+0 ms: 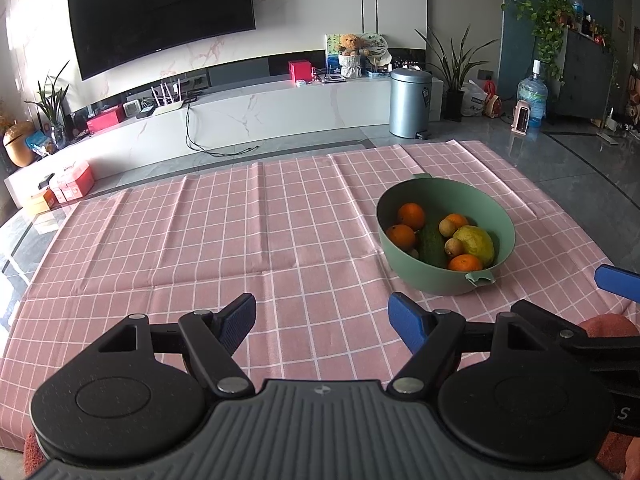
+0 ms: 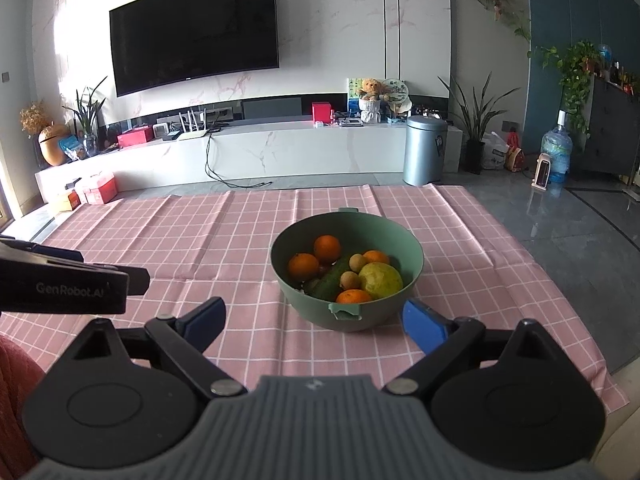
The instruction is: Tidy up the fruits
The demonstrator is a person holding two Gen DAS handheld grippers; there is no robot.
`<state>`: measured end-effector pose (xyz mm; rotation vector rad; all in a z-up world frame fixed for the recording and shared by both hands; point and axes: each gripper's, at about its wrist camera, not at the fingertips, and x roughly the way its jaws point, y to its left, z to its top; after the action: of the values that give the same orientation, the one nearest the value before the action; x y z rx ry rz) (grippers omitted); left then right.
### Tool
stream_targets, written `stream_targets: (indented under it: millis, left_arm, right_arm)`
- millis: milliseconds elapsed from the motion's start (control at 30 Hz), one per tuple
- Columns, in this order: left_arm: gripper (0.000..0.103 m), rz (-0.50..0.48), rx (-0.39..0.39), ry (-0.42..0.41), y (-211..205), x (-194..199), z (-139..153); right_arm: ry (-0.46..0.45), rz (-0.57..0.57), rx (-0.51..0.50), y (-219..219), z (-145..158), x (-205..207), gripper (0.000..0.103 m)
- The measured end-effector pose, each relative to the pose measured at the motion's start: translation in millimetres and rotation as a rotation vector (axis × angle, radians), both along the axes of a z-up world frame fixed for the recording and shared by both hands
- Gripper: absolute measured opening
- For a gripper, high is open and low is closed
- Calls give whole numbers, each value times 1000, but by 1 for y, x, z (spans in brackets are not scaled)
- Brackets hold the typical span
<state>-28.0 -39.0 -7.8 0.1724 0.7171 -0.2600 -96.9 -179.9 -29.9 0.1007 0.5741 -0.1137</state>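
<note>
Leftmost, left gripper (image 1: 322, 318) over bare pink checked cloth (image 1: 224, 236) on the worktop, fingers (image 1: 240, 316) spread wide, nothing between them. Further right, green bowl (image 1: 444, 276) resting on the cloth, well ahead of the left gripper and off to its right, with small tab handles at near and far rim. Inside the bowl: four oranges (image 1: 411, 216), one dark green cucumber (image 1: 432, 245) lying between them, two small tan round fruits (image 1: 447, 226), and a large yellow-green citrus (image 1: 476, 244) against the right wall. Rightmost, right gripper (image 2: 314, 322), fingers (image 2: 424, 326) likewise spread apart and empty; bowl (image 2: 316, 308) directly ahead, its near handle lying between the two fingertips in the right wrist view, the right fingertip close beside the bowl's wall, contact impossible to judge. Beyond the worktop: grey floor, silver bin (image 2: 425, 150), wall-mounted television (image 2: 194, 32).
</note>
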Motion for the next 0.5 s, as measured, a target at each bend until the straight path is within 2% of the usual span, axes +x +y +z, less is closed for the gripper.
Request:
stream_targets:
  millis: [500]
  left_arm:
    - [89, -12, 7, 11, -4, 1, -4]
  right_arm:
    - [12, 5, 7, -2, -2, 2, 93]
